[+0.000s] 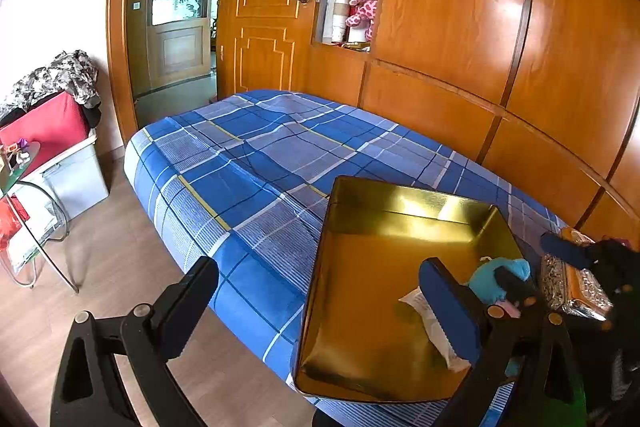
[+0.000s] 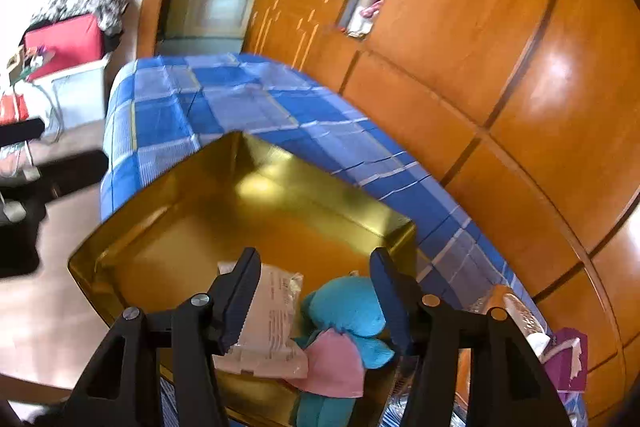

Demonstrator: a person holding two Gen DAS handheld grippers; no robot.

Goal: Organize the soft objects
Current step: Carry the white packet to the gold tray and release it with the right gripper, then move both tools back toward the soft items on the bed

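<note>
1. The gold tray [image 2: 104,267] sits on the bed [image 1: 240,155], right in front of both grippers. Its low walls likely make it the collecting spot for the soft things.
2. The right gripper [image 2: 316,287] hangs over the near end of the tray with its fingers spread apart. The blue and pink plush toy [image 2: 348,307] lies between them, seemingly untouched by either pad, which would suit either a drop-off or a pickup.
3. A white packet [image 2: 272,323] lies in the tray just left of the toy, partly under the right gripper's left finger.
4. The left gripper [image 1: 320,291] is wide open and holds nothing. One finger is out over the floor, the other over the tray, probably waiting out of the way.
5. A shiny patterned box [image 1: 568,287] and a purple bag [image 2: 568,355] rest beyond the tray on the right gripper's right side.
</note>
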